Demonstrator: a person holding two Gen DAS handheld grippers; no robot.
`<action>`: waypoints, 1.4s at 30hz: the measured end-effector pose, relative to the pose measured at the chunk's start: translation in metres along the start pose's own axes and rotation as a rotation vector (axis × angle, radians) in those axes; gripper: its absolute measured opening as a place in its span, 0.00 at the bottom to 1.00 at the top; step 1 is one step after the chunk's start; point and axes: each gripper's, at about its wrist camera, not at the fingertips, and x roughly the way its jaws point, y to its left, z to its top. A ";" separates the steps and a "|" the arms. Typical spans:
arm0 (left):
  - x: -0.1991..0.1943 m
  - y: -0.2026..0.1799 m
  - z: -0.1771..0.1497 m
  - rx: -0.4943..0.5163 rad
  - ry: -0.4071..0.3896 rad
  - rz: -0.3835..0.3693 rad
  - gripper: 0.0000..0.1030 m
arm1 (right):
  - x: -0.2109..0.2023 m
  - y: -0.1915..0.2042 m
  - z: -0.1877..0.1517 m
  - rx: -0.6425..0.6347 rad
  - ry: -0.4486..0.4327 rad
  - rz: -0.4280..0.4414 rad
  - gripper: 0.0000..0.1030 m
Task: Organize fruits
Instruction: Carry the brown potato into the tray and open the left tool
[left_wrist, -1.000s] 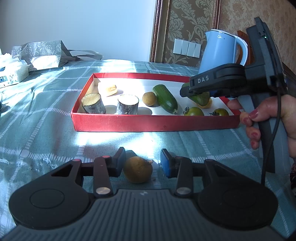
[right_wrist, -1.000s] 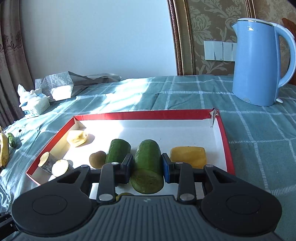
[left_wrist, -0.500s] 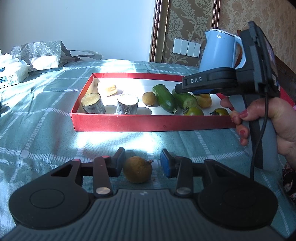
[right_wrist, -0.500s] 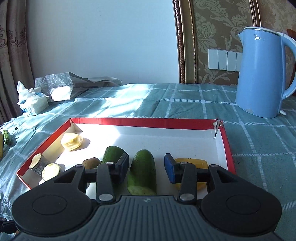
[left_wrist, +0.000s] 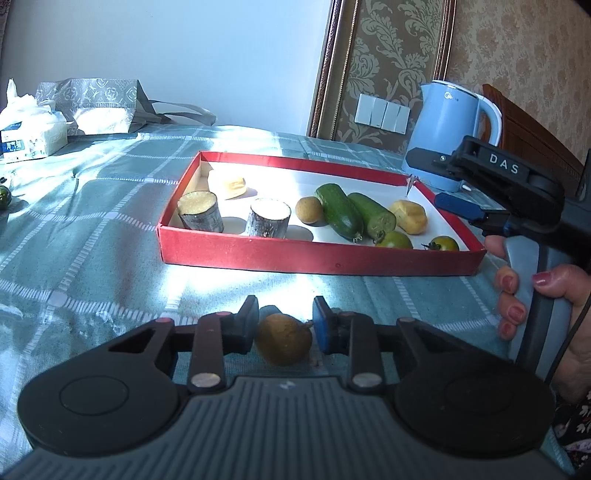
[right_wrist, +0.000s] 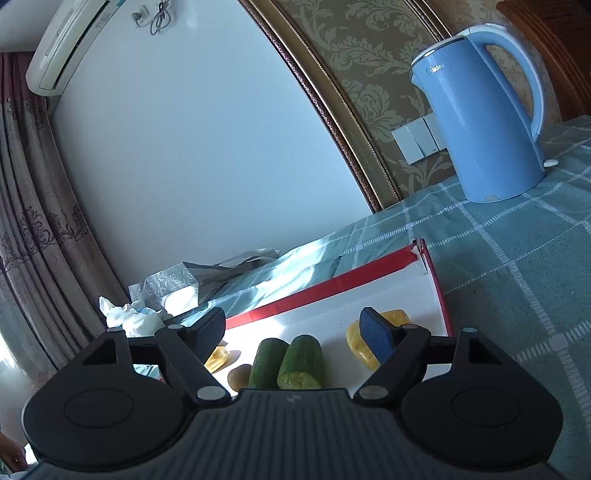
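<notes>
Since a second ago, right gripper (right_wrist: 291, 334) spread wide, lifted off the cut green cucumber piece (right_wrist: 301, 363) and tilted upward.

From the left wrist: left gripper (left_wrist: 284, 326) parted around a round brown kiwi-like fruit (left_wrist: 283, 343) on the teal checked cloth (left_wrist: 92, 258), gaps visible either side. In the shallow red cardboard tray (left_wrist: 317, 254): two grey-skinned cut stumps, two cucumber pieces, two yellow chunks, two greenish tomatoes, one brown fruit.

From the right wrist: one pale blue kettle (right_wrist: 484, 118) beyond the tray's far corner.
</notes>
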 end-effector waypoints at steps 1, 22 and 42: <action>-0.002 0.000 0.000 -0.003 -0.011 -0.001 0.27 | 0.000 -0.002 0.000 0.011 0.001 0.001 0.77; 0.033 -0.051 0.077 0.154 -0.080 -0.050 0.27 | 0.004 -0.012 -0.003 0.083 0.033 -0.004 0.77; 0.095 -0.044 0.075 0.142 0.037 -0.028 0.27 | 0.004 -0.013 -0.001 0.091 0.030 -0.009 0.77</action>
